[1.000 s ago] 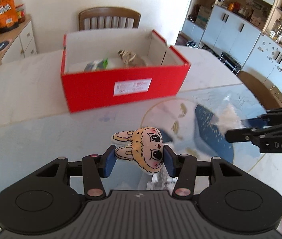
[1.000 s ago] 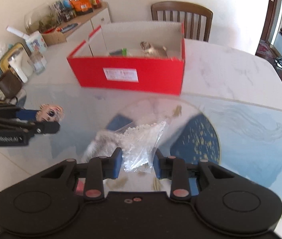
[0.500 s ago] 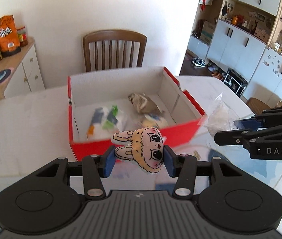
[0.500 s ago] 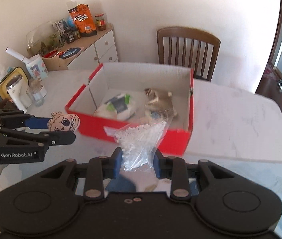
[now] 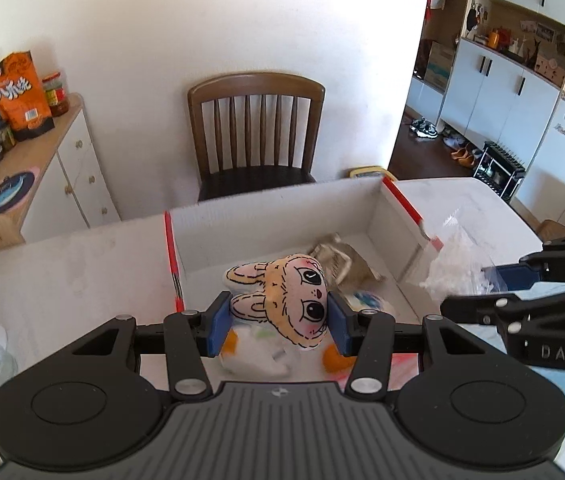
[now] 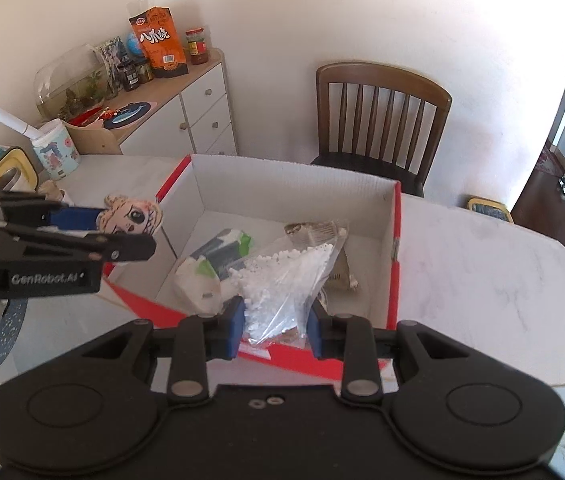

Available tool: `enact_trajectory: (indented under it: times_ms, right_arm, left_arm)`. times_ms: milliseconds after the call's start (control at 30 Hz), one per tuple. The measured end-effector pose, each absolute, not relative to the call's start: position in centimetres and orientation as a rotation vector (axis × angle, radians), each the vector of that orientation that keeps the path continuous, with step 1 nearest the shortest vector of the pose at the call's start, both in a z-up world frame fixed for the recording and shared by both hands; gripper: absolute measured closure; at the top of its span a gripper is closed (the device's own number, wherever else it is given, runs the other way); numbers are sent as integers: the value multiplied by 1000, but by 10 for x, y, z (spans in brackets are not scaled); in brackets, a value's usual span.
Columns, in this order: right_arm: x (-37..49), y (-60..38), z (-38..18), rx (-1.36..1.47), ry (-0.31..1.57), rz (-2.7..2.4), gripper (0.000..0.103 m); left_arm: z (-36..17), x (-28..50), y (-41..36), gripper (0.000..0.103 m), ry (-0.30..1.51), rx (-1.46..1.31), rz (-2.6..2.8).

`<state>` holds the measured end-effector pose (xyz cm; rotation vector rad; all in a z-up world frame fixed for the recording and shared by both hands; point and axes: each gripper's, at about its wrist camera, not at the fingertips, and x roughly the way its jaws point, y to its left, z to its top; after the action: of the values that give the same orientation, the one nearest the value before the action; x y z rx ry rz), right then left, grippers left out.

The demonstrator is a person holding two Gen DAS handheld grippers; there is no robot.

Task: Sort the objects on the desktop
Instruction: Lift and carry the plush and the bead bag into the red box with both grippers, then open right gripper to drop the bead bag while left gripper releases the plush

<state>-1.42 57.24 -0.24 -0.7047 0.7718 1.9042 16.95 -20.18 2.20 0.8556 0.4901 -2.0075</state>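
Observation:
My left gripper (image 5: 278, 322) is shut on a plush bunny head (image 5: 286, 300) and holds it above the near edge of the open red box (image 5: 406, 204). It also shows at the left of the right wrist view (image 6: 132, 216). My right gripper (image 6: 274, 326) is shut on a clear plastic bag of white pellets (image 6: 278, 284), held over the front wall of the red box (image 6: 396, 240). The bag also shows in the left wrist view (image 5: 456, 268). Inside the box lie a white and green packet (image 6: 212, 260) and a crumpled brown wrapper (image 6: 322, 232).
A wooden chair (image 5: 256, 128) stands behind the table. A white cabinet (image 6: 186, 112) with an orange snack bag (image 6: 158, 42) and jars is at the left. A cup (image 6: 54, 152) and a yellow-rimmed object (image 6: 6, 168) stand on the table's left side.
Both grippers have moved forward and up with their objects, from over the blue placemat to above the red box.

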Motion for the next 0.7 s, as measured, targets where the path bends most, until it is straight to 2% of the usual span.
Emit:
enact_trajectory:
  times_ms: [367, 700]
  right_arm:
    - [-38, 612, -11, -729, 761, 1898, 72]
    - [-55, 640, -47, -804, 806, 1868, 72]
  left_arm:
    - [-3, 148, -256, 54, 498, 933, -1962]
    - [-37, 126, -287, 54, 505, 1000, -1909]
